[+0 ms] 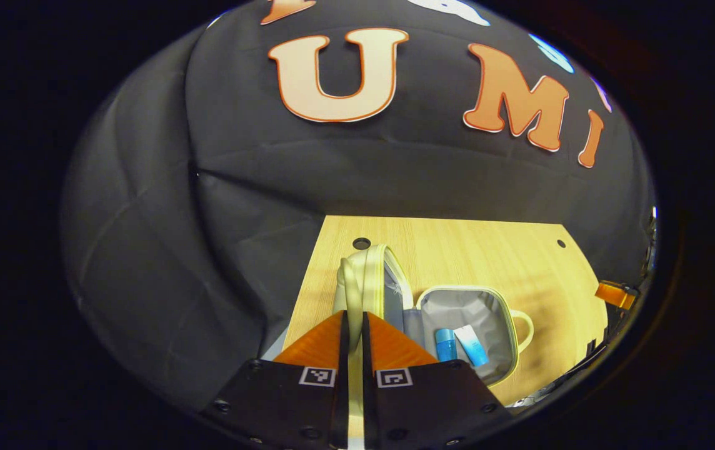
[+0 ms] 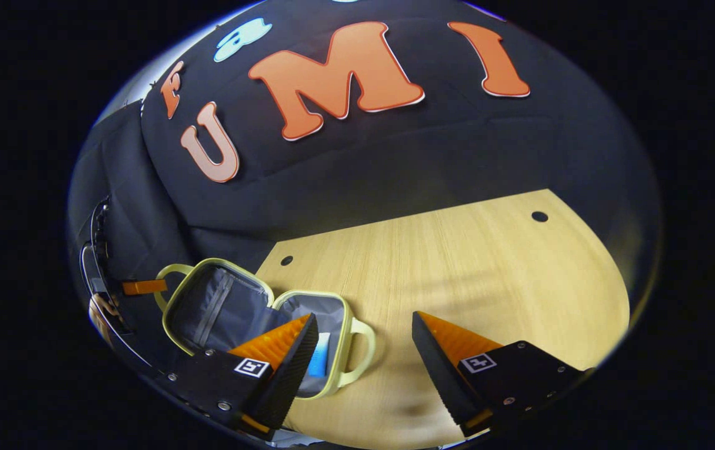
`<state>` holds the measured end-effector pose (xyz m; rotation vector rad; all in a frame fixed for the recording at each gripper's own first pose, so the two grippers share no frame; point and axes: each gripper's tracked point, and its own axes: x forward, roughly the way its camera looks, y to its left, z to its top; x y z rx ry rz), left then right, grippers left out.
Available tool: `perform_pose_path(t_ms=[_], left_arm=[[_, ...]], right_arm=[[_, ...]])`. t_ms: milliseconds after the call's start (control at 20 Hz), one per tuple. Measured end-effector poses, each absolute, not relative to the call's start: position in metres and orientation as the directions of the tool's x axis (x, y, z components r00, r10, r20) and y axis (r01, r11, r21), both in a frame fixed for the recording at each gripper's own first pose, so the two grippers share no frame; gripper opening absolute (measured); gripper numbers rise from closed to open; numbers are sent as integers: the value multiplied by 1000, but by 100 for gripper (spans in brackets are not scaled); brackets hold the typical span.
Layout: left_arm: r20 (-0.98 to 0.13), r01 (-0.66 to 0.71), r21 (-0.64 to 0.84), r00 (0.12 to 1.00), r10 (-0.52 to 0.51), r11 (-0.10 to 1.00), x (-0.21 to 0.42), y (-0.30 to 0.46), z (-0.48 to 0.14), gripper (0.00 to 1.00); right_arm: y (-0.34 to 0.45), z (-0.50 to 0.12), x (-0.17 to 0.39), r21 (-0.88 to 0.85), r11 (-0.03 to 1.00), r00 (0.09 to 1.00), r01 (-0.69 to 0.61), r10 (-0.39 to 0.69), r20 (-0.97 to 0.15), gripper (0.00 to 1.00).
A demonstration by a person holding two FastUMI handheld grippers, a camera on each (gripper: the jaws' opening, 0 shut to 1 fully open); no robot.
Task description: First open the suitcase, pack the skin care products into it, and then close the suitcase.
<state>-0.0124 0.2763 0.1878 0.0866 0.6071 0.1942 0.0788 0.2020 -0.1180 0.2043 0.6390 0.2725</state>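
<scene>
Suitcase (image 2: 257, 325): lying open on the wooden table (image 2: 457, 275) near its left edge — base flat, lid (image 1: 364, 281) standing raised on its hinge side.
Skin care products (image 1: 460, 345): two small items, a blue bottle and a pale tube, resting side by side in the grey-lined base; packing is looking finished.
Left gripper (image 1: 352, 325): fingers pressing together on the rim of the upright lid, pinching it between them.
Right gripper (image 2: 364, 350): fingers spreading wide, carrying nothing, hovering over the table just beside the base's handle.
Step in hand: probably swinging the lid over to close.
Doing it well: keeping the pinch firm on the rim while arcing around the hinge — not dragging the case; steadying the base with the free gripper; checking the tube is sitting below the rim before the halves are meeting.
</scene>
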Motion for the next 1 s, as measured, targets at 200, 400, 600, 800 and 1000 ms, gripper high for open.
perform_pose_path(t_ms=[200,400,600,800,1000], left_arm=[[-546,-154,233,796,260,960,-10,226,196,10],[-539,-117,359,784,308,926,-2,175,194,10],[-556,-42,445,770,313,894,10,106,178,9],[-547,15,526,771,325,850,24,37,146,6],[-575,86,551,761,302,830,35,-32,86,6]], right_arm=[[170,-110,79,293,933,759,-208,343,-554,95],[137,-106,78,297,931,762,-213,349,-545,95],[97,-111,72,293,935,770,-201,335,-542,95],[51,-120,62,303,941,787,-148,298,-540,96],[2,-133,50,299,951,792,-75,238,-562,95]])
